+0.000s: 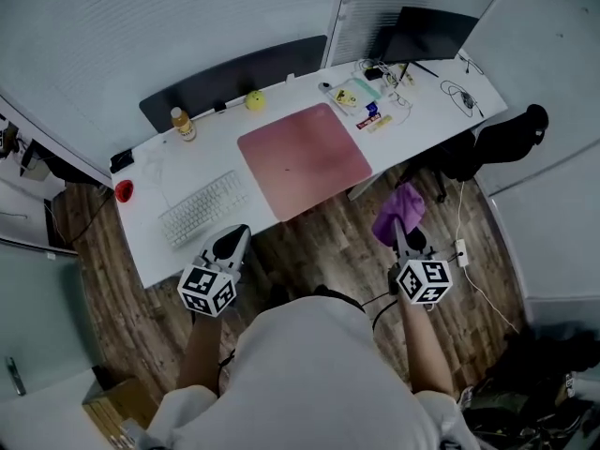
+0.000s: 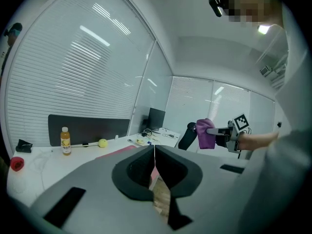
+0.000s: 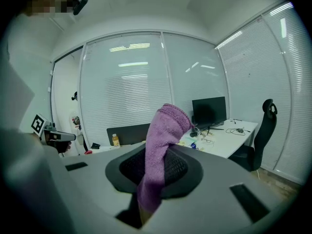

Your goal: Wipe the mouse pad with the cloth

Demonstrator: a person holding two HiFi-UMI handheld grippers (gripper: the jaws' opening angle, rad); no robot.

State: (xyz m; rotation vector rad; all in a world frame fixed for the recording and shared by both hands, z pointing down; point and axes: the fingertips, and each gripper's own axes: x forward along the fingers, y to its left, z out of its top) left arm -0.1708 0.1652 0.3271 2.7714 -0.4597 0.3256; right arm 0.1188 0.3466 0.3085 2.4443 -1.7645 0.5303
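Note:
A pink mouse pad [image 1: 304,158] lies on the white desk [image 1: 178,172], right of a white keyboard [image 1: 203,208]. My right gripper [image 1: 400,228] hangs over the floor in front of the desk, shut on a purple cloth [image 1: 398,211] that sticks up between its jaws [image 3: 163,145]. My left gripper [image 1: 234,240] is at the desk's front edge, just below the keyboard, its jaws closed together with nothing in them [image 2: 154,152]. In the left gripper view the cloth [image 2: 205,133] shows at the right, and a strip of the mouse pad [image 2: 117,151] is seen past the jaws.
On the desk stand a drink bottle [image 1: 183,124], a yellow ball [image 1: 255,100], a red item [image 1: 124,191], a monitor [image 1: 427,31] and small clutter with cables [image 1: 370,97]. A black chair [image 1: 497,141] is at the right end. Glass walls with blinds surround the desk.

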